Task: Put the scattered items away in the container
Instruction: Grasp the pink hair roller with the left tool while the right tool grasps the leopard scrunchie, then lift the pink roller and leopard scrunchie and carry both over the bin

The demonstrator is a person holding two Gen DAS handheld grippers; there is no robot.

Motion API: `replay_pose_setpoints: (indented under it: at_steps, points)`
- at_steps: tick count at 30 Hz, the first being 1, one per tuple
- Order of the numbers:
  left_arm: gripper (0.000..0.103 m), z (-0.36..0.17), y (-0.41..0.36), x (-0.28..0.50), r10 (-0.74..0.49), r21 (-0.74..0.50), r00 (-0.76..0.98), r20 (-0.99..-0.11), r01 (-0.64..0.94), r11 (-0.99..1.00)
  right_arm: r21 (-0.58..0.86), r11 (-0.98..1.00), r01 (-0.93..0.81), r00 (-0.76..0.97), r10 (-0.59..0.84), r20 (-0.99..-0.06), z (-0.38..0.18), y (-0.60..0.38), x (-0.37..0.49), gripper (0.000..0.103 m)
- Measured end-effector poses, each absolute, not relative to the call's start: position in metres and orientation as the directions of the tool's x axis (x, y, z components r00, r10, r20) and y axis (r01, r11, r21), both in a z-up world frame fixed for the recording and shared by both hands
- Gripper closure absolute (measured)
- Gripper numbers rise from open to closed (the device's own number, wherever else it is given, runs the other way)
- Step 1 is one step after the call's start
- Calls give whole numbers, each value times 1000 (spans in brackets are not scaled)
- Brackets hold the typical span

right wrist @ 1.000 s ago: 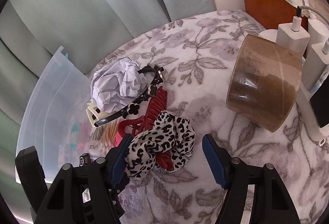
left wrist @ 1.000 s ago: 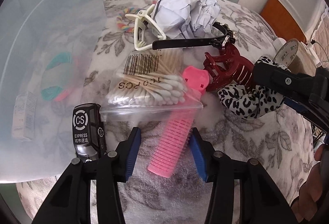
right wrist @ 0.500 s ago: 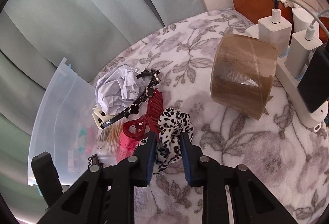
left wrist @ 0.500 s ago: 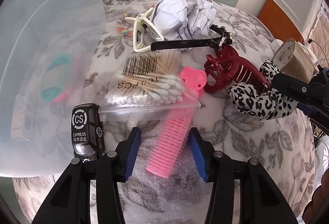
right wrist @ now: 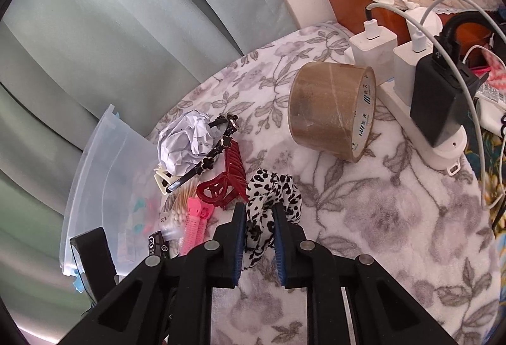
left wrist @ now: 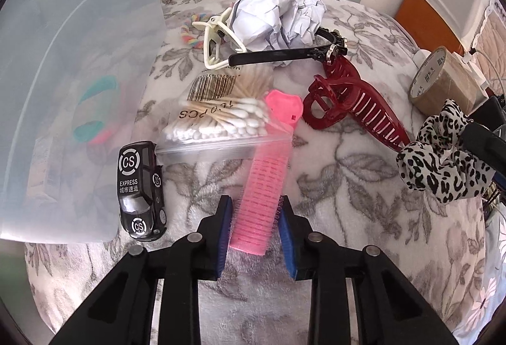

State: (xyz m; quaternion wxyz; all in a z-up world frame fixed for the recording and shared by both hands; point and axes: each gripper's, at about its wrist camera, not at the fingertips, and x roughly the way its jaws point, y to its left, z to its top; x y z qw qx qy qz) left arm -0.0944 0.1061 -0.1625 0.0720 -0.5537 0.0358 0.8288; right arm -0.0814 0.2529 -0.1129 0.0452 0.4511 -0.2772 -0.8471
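Both grippers clamped on hair things

We see the left gripper (left wrist: 255, 220), tilted steeply down, just closed on the pink roller (left wrist: 264, 187); the right gripper (right wrist: 258, 229) pinches the leopard scrunchie (right wrist: 272, 202).

Toy car (left wrist: 140, 190), black, at the blanket's near-left edge beside the bin: roof carries a ringed "CS" badge, then "EXPRESS", then a line of Chinese characters, "城市速运". Smaller "CS" rings on its door and bonnet.

Swab bag (left wrist: 221, 120), clear zip pouch, mid-blanket: barcode with tiny digits, too small to read; "100 PCS" printed upside down to the left wrist view; a faint line starting "MADE" along the far edge, rest illegible.

Tape roll (right wrist: 332, 109), brown, near the blanket's right edge: cardboard core printed with a striped logo and two Chinese characters, repeated round the rim; characters not surely legible.
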Motion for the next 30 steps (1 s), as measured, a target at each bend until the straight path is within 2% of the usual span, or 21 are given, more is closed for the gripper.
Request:
replay_pose_setpoints:
  at_steps: [9, 30]
  points:
    - [78, -140, 108, -75, 97, -15, -406, -909, -200, -980, 521, -833, -185, -588, -331, -738, -102, 255, -58, 85]
    - [78, -77, 93, -28, 204, -67, -515, -833, -272, -960, 498, -856, -138, -655, -299, -694, -55, 240, -20, 85]
